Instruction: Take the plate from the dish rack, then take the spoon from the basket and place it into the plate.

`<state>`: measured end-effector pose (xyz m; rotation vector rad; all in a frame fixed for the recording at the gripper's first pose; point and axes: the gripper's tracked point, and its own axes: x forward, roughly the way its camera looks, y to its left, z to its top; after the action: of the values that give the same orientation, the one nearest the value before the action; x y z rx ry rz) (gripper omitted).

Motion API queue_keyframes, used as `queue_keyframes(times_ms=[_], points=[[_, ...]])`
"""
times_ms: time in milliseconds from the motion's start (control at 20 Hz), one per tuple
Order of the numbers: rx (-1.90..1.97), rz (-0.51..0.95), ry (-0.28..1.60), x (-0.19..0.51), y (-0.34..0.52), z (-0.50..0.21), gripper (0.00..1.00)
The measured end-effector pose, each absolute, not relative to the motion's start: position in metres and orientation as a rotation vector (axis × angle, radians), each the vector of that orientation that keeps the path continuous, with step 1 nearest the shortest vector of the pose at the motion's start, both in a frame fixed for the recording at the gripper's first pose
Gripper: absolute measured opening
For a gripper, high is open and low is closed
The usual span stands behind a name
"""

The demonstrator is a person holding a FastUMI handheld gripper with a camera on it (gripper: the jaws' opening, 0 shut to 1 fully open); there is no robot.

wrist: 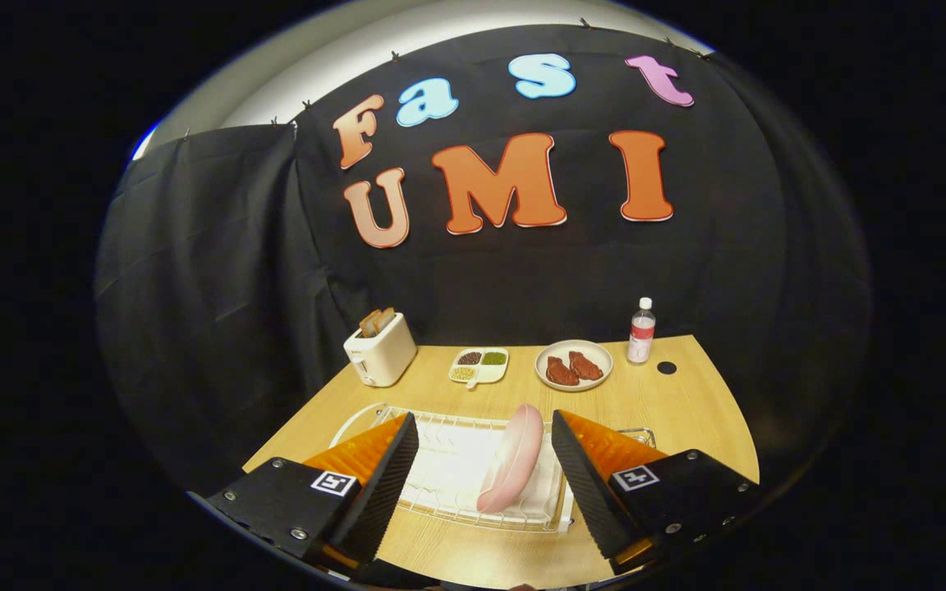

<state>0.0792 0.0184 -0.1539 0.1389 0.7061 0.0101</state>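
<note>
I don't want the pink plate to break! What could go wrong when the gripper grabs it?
The gripper is open, with the pink plate standing on edge in the dish rack between the fingers, nearer one than the other. That finger might bump the plate and tip it before both press on it. A thin, smooth rim could also slip out when lifted. Lifting crookedly might catch the rack's wires.

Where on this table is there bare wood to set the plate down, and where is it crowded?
Bare wood lies between the dish rack and the back row, and to the right beyond the black cap. The back edge is crowded: toaster, divided dish, meat plate, bottle. The gripper hangs with jaws open around the pink plate standing in the rack.
</note>
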Motion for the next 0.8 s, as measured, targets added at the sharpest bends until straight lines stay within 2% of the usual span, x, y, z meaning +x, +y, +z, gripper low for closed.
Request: queue_keyframes(times_ms=[300,800], points=[[0.174,-0.053,0.885,0.1,0.005,-0.206,0.96],[0.21,-0.062,1.118,0.119,-0.001,-0.28,0.9]])
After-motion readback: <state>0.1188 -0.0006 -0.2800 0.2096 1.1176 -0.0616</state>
